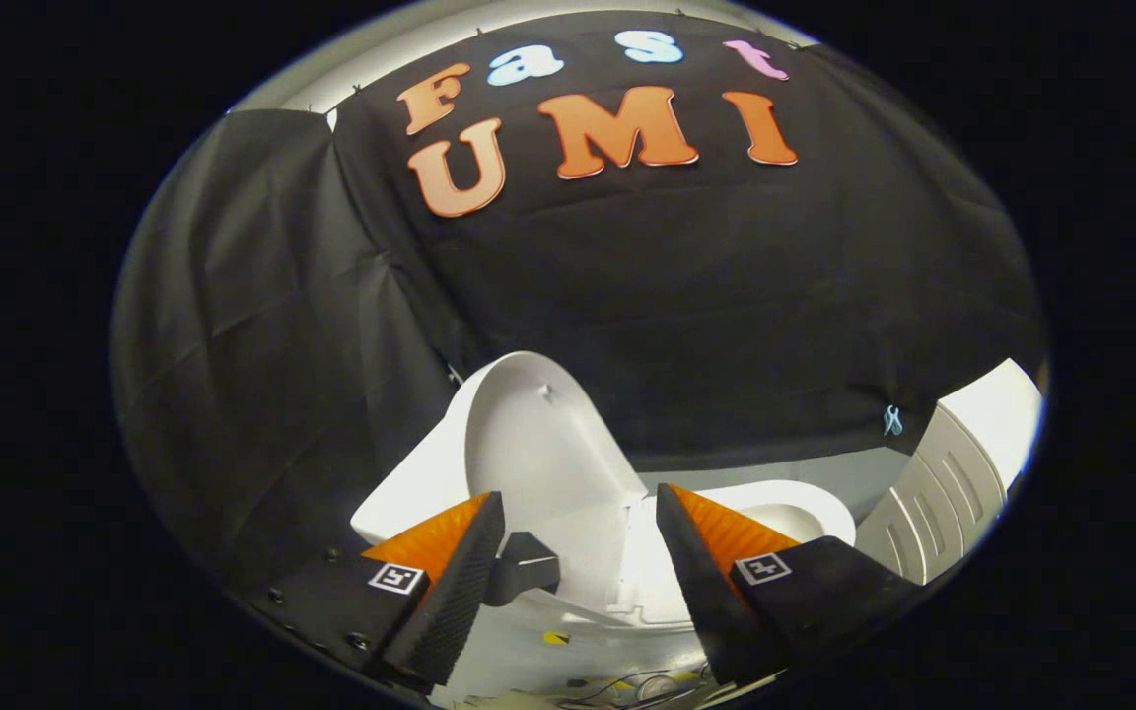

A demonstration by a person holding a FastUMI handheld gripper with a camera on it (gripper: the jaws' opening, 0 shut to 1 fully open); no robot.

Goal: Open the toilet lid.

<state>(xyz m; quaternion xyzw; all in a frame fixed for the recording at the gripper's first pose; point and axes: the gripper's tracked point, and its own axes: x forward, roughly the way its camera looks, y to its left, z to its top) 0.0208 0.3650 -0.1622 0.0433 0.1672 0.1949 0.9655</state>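
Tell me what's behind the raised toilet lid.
Behind the raised toilet lid hangs the booth's black cloth wall. The tank or base behind the lid is covered by it and can't be seen. The gripper has its jaws open and apart, gripping nothing, before the lid.

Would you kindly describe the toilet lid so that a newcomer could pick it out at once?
Start at the black cloth wall of the booth and look down to the white toilet at its foot. The toilet lid is the rounded white shell raised on end just beyond the open gripper, its hollow underside facing the fingers. Unlike the ribbed white part beyond the bowl, it is smooth.
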